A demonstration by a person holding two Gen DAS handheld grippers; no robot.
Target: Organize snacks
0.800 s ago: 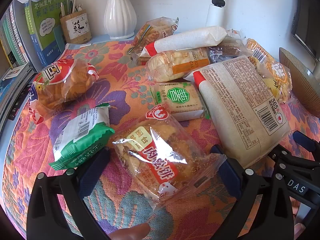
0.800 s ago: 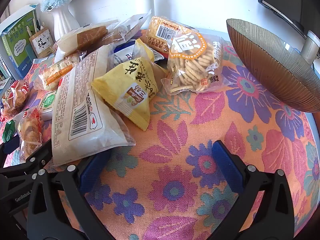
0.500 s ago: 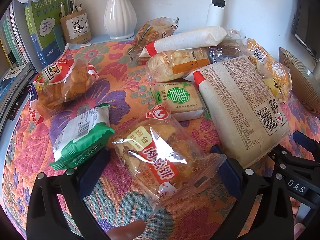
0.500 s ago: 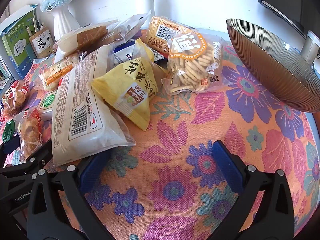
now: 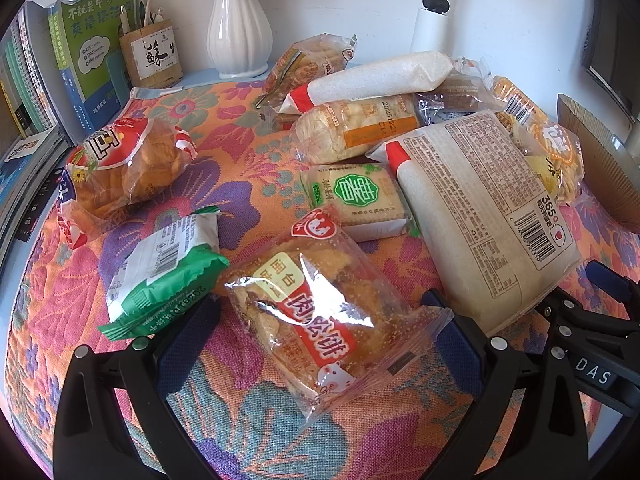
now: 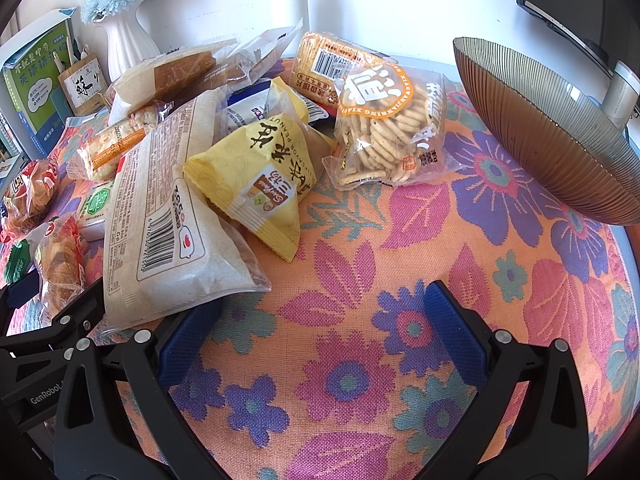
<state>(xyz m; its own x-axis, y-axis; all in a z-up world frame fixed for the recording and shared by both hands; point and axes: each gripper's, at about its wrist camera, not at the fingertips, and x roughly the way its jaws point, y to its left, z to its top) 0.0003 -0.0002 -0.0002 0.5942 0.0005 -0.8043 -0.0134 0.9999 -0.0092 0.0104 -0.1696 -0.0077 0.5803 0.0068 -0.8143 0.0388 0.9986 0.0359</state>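
My left gripper (image 5: 320, 344) stands open low over the flowered cloth. A clear packet of meat-floss cake (image 5: 316, 312) lies between its blue pads, which do not press on it. A green-and-white packet (image 5: 160, 264) lies by the left finger, and a big white packet (image 5: 480, 216) lies to the right. My right gripper (image 6: 320, 336) is open over bare cloth with nothing between its fingers. Beyond it lie the same big white packet (image 6: 160, 216), a yellow peanut packet (image 6: 260, 176) and a clear bag of round crackers (image 6: 388, 128).
A brown ribbed bowl (image 6: 552, 132) stands at the right edge of the table. A white vase (image 5: 238, 32), a pen holder (image 5: 152, 56) and books (image 5: 88, 40) line the back left. More snack packets (image 5: 360, 132) are piled mid-table, and a bread bag (image 5: 124, 164) lies left.
A fingertip that showed at the bottom edge of the left wrist view is gone from sight. Both grippers and the packets have kept still.
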